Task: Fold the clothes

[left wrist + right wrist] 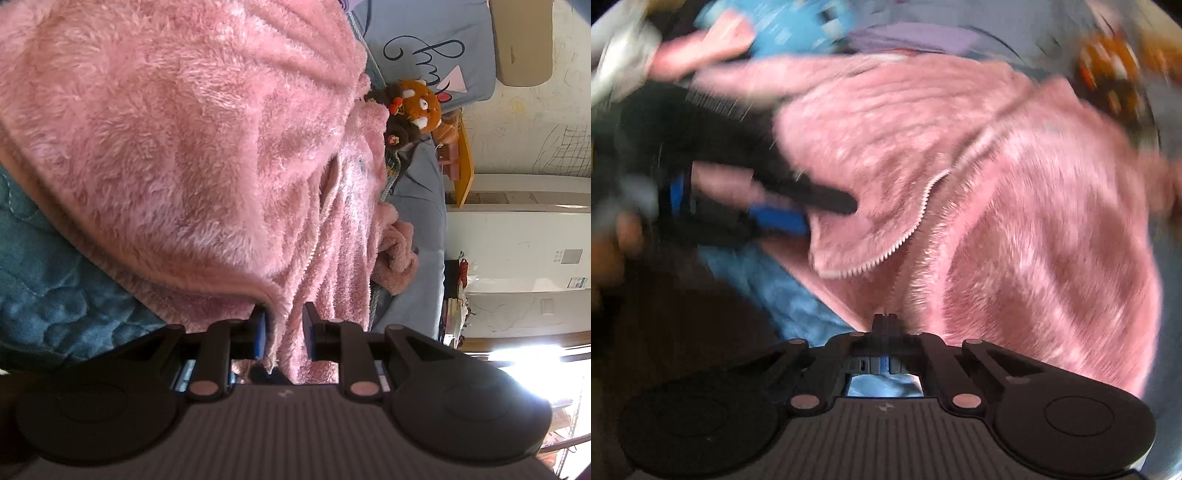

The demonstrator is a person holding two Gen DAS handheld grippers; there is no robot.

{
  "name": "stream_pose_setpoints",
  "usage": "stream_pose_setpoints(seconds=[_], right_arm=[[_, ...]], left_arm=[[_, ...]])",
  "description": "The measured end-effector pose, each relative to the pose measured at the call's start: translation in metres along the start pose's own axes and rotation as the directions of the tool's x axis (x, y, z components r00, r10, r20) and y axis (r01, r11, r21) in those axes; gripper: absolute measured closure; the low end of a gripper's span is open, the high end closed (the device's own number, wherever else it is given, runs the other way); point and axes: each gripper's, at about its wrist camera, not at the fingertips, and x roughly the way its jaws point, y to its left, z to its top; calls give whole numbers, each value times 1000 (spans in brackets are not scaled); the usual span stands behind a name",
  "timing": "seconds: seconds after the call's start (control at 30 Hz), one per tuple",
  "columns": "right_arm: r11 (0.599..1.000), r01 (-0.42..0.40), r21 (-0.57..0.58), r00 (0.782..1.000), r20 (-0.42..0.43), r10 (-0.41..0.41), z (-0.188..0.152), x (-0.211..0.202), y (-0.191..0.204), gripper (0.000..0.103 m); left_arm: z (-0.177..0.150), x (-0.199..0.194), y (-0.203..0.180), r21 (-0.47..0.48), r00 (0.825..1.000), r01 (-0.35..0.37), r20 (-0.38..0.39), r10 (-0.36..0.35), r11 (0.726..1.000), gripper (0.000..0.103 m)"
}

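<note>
Left wrist view: left gripper (283, 330) clamps the hem of a pink fleece jacket (192, 147) spread on a blue quilt (44, 295); right gripper (885, 320), fingers together, seemingly holds none. A one-sided pull could bunch the fold.

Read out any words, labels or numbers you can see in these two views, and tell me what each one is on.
Black cursive lettering on the grey-blue pillow: partly cut off by the pink fleece jacket; not legible as a word.
Small stickers on the white appliance: too small to read.
Scribbles on the wall: drawn lines, no words.
Right wrist view: too blurred; no text readable.
</note>
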Motion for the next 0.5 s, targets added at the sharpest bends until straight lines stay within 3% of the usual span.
stream_pose_setpoints(seconds=[0.1, 0.13, 0.23, 0.37, 0.5], right_arm=[[975, -108, 194, 994, 10, 108, -9, -1, -12, 103], [976, -97, 197, 995, 10, 96, -11, 0, -11, 103], [996, 34, -79, 999, 30, -32, -16, -9, 18, 103], [918, 89, -385, 996, 13, -91, -18, -10, 48, 101], [850, 98, -518, 993, -3, -116, -16, -1, 55, 97]], left_arm=[[1, -3, 0, 1, 1000, 7, 11, -7, 1000, 82], [1, -4, 0, 3, 1000, 8, 15, -8, 1000, 82], [1, -4, 0, 4, 1000, 1, 13, -1, 1000, 82], [1, -2, -2, 16, 1000, -13, 10, 13, 1000, 82], [0, -3, -3, 21, 1000, -19, 8, 19, 1000, 82]])
